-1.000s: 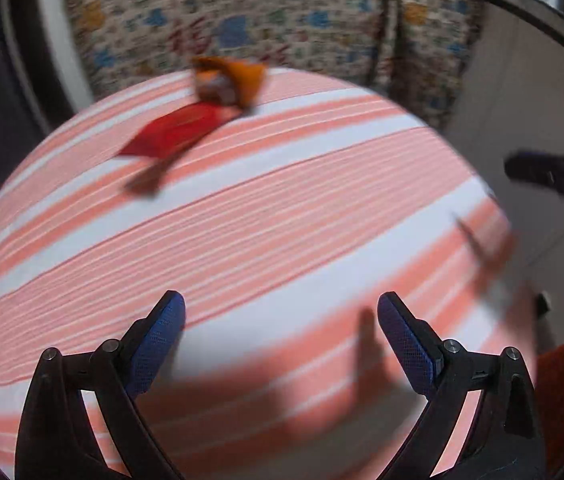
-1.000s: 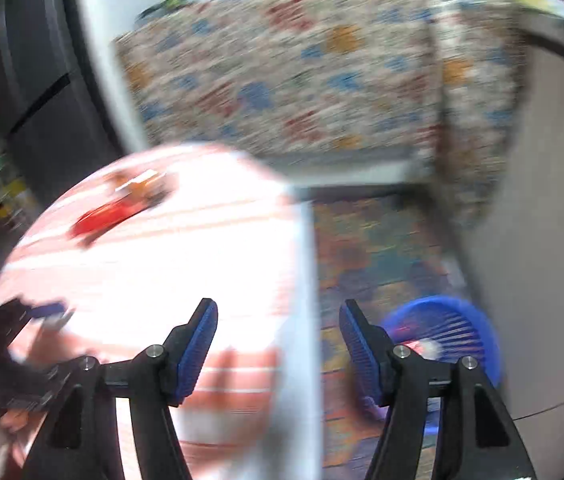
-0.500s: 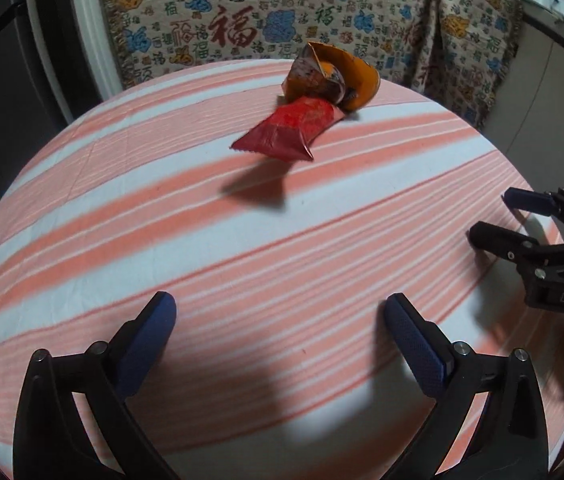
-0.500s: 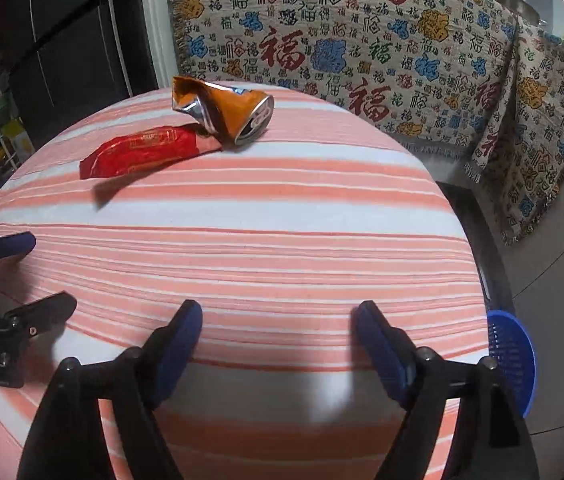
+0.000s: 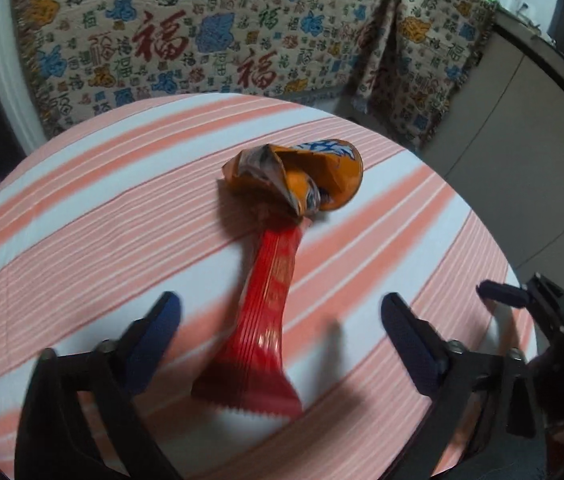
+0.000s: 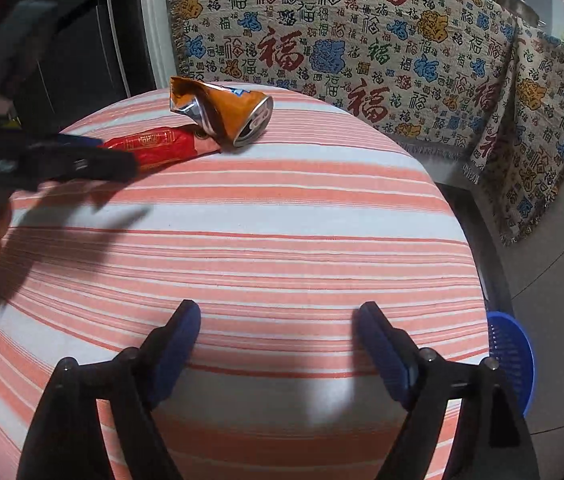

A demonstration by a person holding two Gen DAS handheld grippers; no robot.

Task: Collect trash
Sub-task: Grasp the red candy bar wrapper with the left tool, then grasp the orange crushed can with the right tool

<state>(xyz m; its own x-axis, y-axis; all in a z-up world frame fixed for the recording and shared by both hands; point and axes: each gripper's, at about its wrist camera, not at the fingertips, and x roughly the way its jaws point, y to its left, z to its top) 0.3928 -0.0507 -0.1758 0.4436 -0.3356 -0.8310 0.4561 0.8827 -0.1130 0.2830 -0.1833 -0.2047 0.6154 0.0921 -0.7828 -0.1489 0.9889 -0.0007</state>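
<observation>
A red snack wrapper (image 5: 267,320) lies on the striped round table (image 5: 81,248), its near end between my left gripper's open fingers. My left gripper (image 5: 277,320) is open and straddles the wrapper, holding nothing. A crushed orange can (image 5: 302,178) lies just beyond the wrapper, touching its far end. In the right wrist view the can (image 6: 221,114) and wrapper (image 6: 153,148) sit at the far left of the table, with the left gripper's finger (image 6: 81,164) over the wrapper. My right gripper (image 6: 277,340) is open and empty above the table's near side.
A blue plastic basket (image 6: 512,356) stands on the floor to the right of the table. A patterned blanket (image 6: 362,40) covers furniture behind the table. The right gripper's fingertips (image 5: 502,290) show at the right edge of the left wrist view.
My left gripper has moved forward over the table, so the red wrapper now lies between its fingers. My right gripper has stayed over the table's near side.
</observation>
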